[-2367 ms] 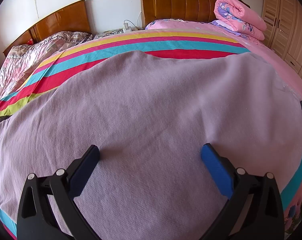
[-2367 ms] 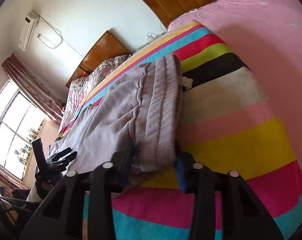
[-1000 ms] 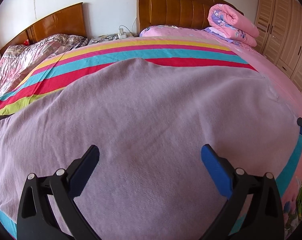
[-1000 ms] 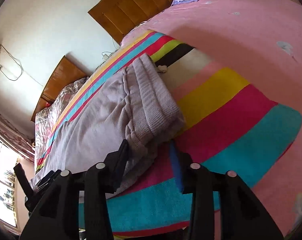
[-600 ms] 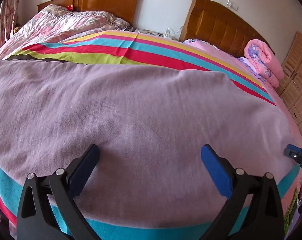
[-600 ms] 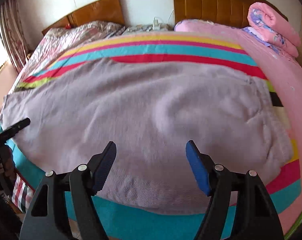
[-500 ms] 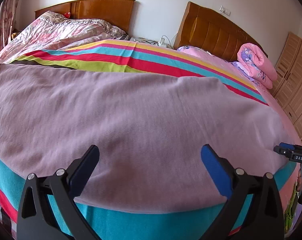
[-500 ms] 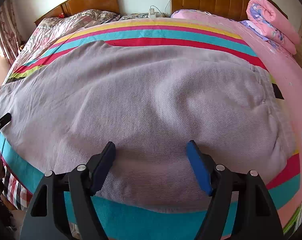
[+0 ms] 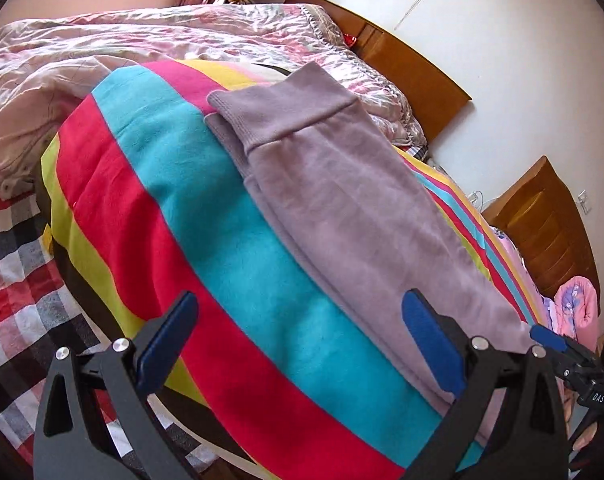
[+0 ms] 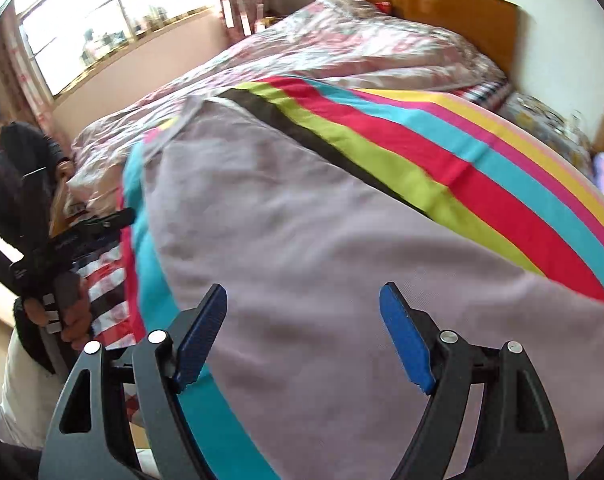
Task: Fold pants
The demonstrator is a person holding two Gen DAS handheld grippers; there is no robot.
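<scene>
The lilac pants (image 9: 342,184) lie flat along the striped blanket (image 9: 206,208), legs stacked, with the ribbed cuffs (image 9: 278,104) at the far end in the left wrist view. My left gripper (image 9: 298,340) is open and empty, over the blanket just left of the pants' near edge. In the right wrist view the pants (image 10: 302,232) fill the middle. My right gripper (image 10: 302,332) is open and empty, hovering over the lilac cloth. The left gripper also shows in the right wrist view (image 10: 82,232), at the far left in a hand.
A floral quilt (image 9: 102,48) lies on the second bed to the left. Wooden headboards (image 9: 406,68) stand against the wall. A checked sheet (image 9: 10,264) hangs at the bed's near edge. A window (image 10: 114,8) and a person (image 10: 6,168) are at the left.
The right gripper has let go of the waistband and is now open. Both grippers have swung left along the pants toward the leg end; the left one now faces the cuffs.
</scene>
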